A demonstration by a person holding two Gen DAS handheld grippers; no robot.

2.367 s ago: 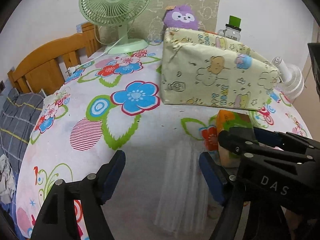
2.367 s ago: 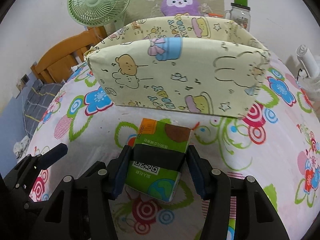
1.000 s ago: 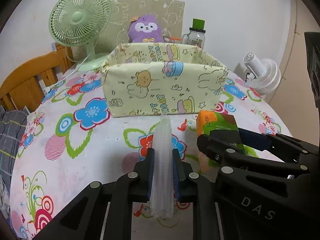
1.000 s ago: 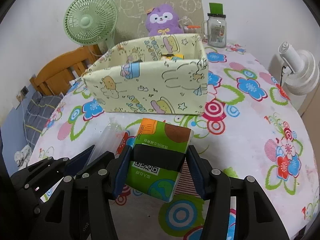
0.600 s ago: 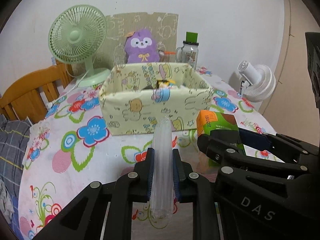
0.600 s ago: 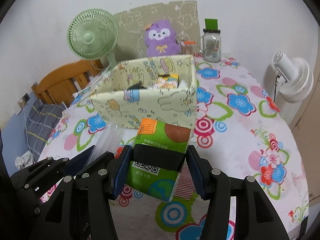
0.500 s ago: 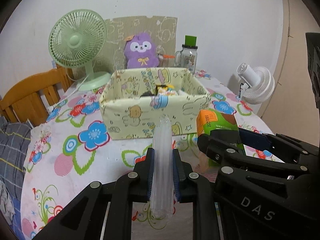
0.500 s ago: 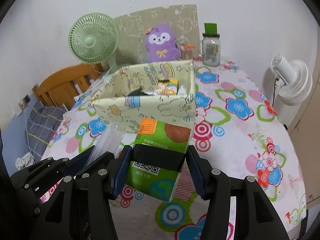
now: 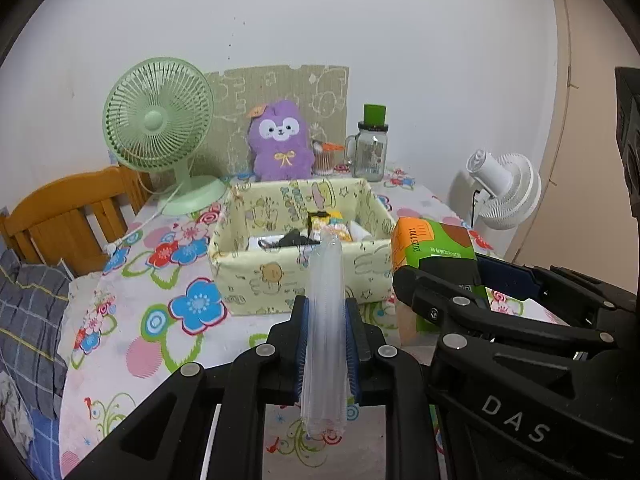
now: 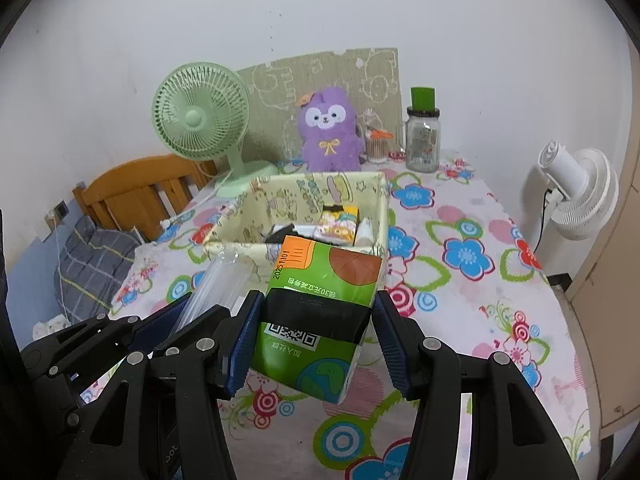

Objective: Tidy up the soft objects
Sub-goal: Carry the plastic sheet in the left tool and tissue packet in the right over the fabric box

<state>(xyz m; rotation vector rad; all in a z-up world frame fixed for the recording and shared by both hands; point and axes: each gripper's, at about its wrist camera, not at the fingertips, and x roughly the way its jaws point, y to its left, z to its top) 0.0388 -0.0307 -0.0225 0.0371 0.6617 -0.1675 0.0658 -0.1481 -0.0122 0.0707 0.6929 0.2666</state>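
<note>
My left gripper [image 9: 325,322] is shut on a clear plastic packet [image 9: 323,320] that stands up between its blue pads, held above the table. My right gripper [image 10: 316,322] is shut on a green and orange tissue pack [image 10: 320,312], also lifted off the cloth; the same tissue pack [image 9: 434,248] shows at the right of the left wrist view. Ahead of both stands a pale yellow fabric storage box [image 9: 248,276] [image 10: 240,220] with cartoon prints, open on top, with several small packets inside. The clear packet [image 10: 216,284] appears at the left of the right wrist view.
The table wears a floral cloth [image 10: 472,256]. A green desk fan [image 9: 156,132], a purple plush toy [image 9: 282,146] and a glass jar with a green lid [image 9: 372,152] stand behind the box. A white fan [image 10: 576,196] is off the right edge, a wooden chair [image 9: 60,216] at left.
Both grippers have risen with their loads, so the box now sits lower and farther off and its inside shows. The left gripper, open earlier, had closed on the clear packet.
</note>
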